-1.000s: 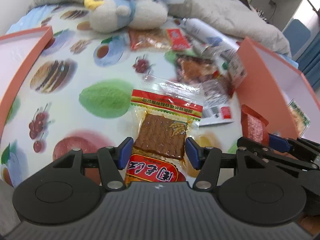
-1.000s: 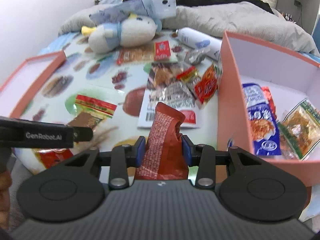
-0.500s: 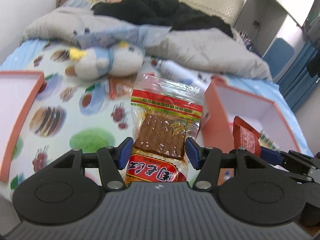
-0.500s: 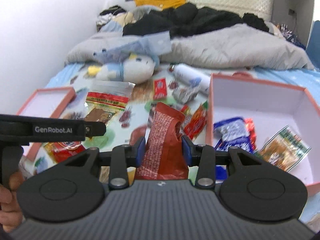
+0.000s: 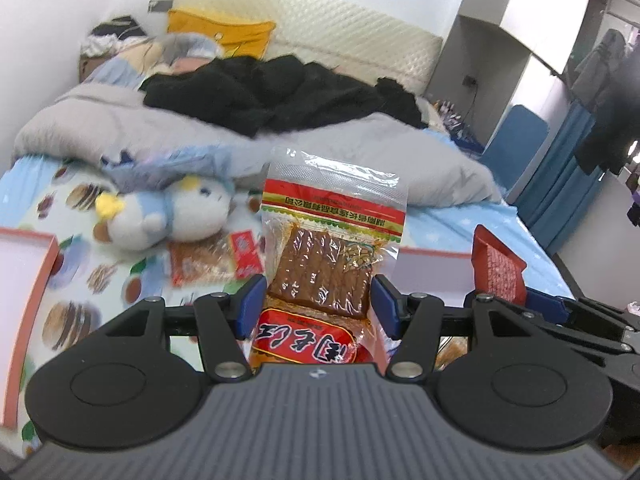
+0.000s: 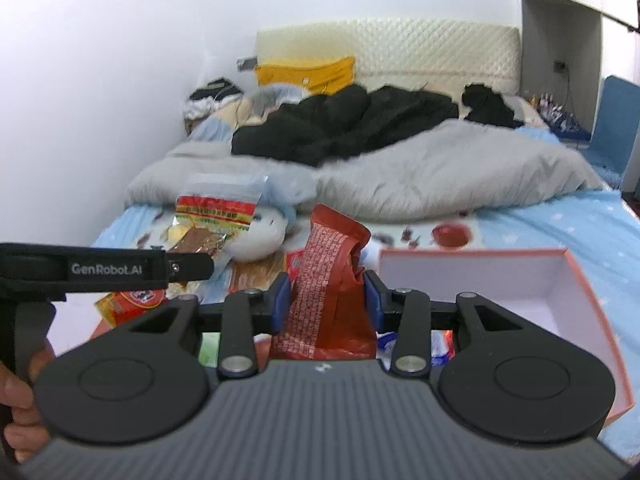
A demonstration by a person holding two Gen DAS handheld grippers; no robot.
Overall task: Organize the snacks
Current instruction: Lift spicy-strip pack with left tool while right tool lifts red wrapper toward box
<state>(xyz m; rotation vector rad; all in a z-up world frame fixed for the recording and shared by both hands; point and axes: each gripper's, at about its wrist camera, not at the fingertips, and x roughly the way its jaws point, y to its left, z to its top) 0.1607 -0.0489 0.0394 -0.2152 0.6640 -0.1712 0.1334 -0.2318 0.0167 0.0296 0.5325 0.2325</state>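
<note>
My left gripper (image 5: 318, 304) is shut on a clear snack packet with a red band and brown slices (image 5: 328, 256), held upright above the bed. My right gripper (image 6: 325, 302) is shut on a crumpled dark red snack pouch (image 6: 330, 280), held over the near wall of the pink open box (image 6: 576, 280). The right gripper and its red pouch (image 5: 498, 268) show at the right of the left wrist view. The left gripper's packet (image 6: 208, 224) shows at the left of the right wrist view. Loose snack packets (image 5: 204, 260) lie on the fruit-print sheet.
A plush toy (image 5: 168, 216) lies on the bed beyond the packets. A pink box lid (image 5: 28, 280) sits at the left. A grey duvet (image 6: 440, 172) and black clothes (image 5: 272, 92) cover the far bed. Blue packets (image 6: 440, 346) lie in the box.
Both grippers have risen and tilted up with their packets. The view now takes in the headboard and wall instead of the sheet below.
</note>
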